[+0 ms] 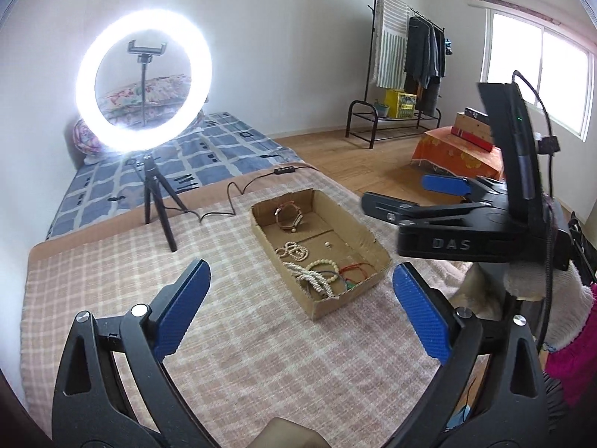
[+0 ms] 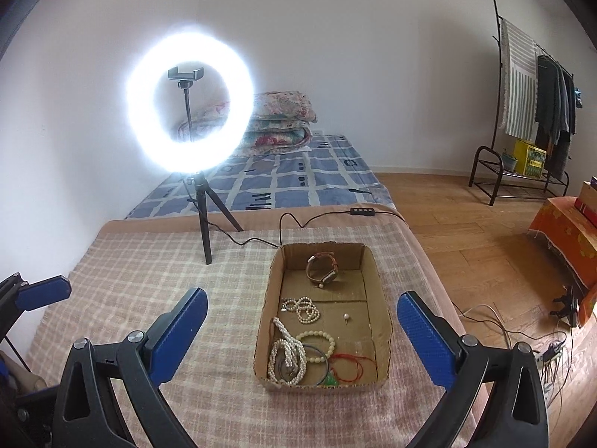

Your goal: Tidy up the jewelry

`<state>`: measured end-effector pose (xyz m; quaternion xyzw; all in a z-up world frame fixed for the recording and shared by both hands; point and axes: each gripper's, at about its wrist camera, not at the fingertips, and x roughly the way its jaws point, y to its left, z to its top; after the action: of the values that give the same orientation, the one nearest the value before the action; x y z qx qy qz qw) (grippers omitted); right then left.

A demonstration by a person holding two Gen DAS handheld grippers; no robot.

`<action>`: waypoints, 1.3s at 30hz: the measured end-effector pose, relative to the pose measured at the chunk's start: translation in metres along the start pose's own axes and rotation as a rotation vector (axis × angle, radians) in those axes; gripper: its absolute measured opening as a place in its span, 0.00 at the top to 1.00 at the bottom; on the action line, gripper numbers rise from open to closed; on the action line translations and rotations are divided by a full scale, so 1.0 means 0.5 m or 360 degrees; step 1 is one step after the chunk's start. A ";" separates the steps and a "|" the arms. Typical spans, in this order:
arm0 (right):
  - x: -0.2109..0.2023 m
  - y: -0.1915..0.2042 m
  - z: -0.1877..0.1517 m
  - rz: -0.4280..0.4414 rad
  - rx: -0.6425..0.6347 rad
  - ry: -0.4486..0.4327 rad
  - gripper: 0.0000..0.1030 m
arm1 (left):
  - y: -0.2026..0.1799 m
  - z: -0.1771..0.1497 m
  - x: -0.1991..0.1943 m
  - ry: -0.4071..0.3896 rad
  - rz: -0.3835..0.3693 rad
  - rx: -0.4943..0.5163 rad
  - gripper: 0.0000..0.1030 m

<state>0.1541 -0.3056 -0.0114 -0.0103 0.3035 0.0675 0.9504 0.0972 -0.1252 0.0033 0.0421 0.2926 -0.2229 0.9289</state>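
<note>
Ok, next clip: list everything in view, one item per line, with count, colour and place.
cardboard tray: 1, brown, on checked blanket.
watch: 1, brown strap, tray's far end.
pearl strands: white, tray's near-left.
bead bracelet: 1, cream, near end.
red cord: 1, near-right.
single pearl: 1, tray's middle.
ring light: 1, lit, tripod on blanket.
checked blanket: 1, pink-white.
clothes rack: 1, black, far right.
left gripper: open, empty.
right gripper: open, empty.
</note>
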 end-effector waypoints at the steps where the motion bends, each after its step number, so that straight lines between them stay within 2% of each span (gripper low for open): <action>1: -0.004 -0.001 -0.005 -0.0005 0.0006 0.0004 0.00 | 0.002 -0.003 -0.001 0.0000 0.0015 0.0004 0.03; 9: -0.030 -0.007 -0.044 -0.0080 0.0019 0.0000 0.00 | 0.022 -0.033 -0.014 0.0008 0.0065 -0.0011 0.03; 18: -0.026 -0.009 -0.086 -0.0137 -0.0004 0.0019 0.00 | 0.040 -0.065 -0.012 0.0077 0.0129 -0.0024 0.03; 27: -0.030 -0.023 -0.096 -0.0151 0.0071 -0.0002 0.00 | 0.050 -0.063 -0.039 -0.0029 0.0183 -0.0055 0.00; 39: -0.028 -0.025 -0.098 -0.0157 0.0084 -0.0006 0.00 | 0.045 -0.055 -0.049 -0.0052 0.0228 -0.0034 0.00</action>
<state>0.1162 -0.3228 -0.0436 0.0000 0.3026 0.0125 0.9530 0.0747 -0.0896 -0.0069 0.0496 0.2761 -0.1534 0.9475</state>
